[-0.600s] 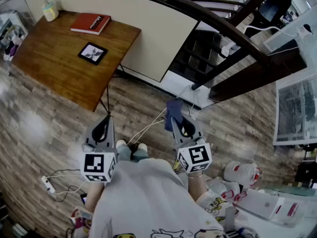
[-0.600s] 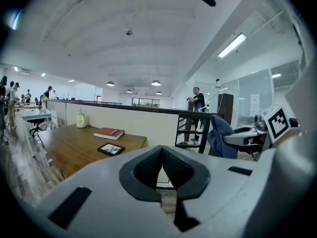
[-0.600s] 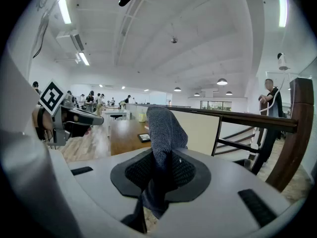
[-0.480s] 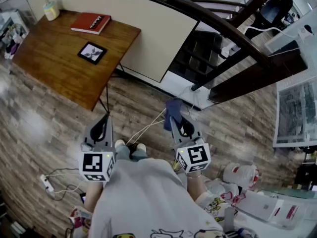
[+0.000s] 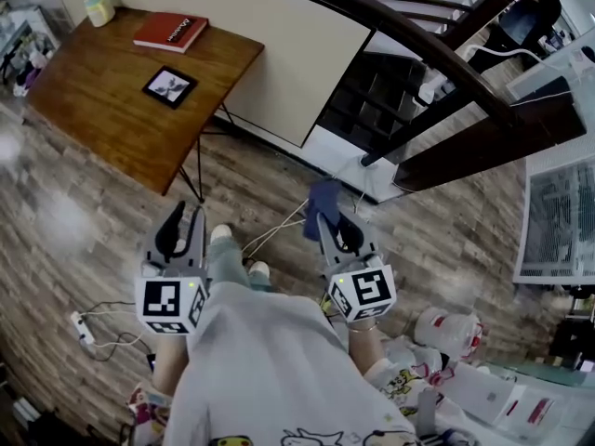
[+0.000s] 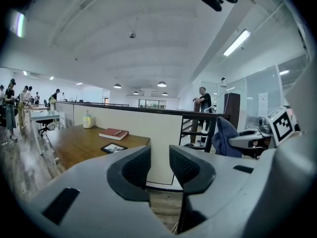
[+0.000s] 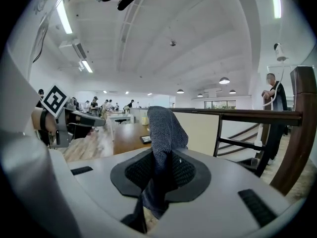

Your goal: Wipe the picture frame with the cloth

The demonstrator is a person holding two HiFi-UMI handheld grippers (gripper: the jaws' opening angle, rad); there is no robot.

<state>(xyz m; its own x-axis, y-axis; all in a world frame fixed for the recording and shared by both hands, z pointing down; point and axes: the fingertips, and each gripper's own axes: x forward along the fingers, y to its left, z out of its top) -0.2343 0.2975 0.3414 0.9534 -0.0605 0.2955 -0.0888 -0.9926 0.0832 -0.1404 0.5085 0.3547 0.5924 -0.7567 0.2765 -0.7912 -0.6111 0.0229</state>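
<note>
The person has stepped toward the table (image 5: 93,110). The frame (image 5: 169,86) lies mid-table, nearer its far edge and still well away. The right gripper (image 5: 327,223) pinches the cloth (image 5: 323,198). The left gripper (image 5: 186,212) is slightly spread and empty. Wiping likely awaits more approach.

The picture frame (image 5: 169,86) is small and black with a pale picture inside. It lies flat and face up on the brown wooden table (image 5: 102,119), near the red book (image 5: 170,32). The cloth (image 5: 323,201) is dark blue and soft, well apart from the frame, and the right gripper (image 5: 327,225) pinches its middle, so one end sticks up and the other hangs down.
</note>
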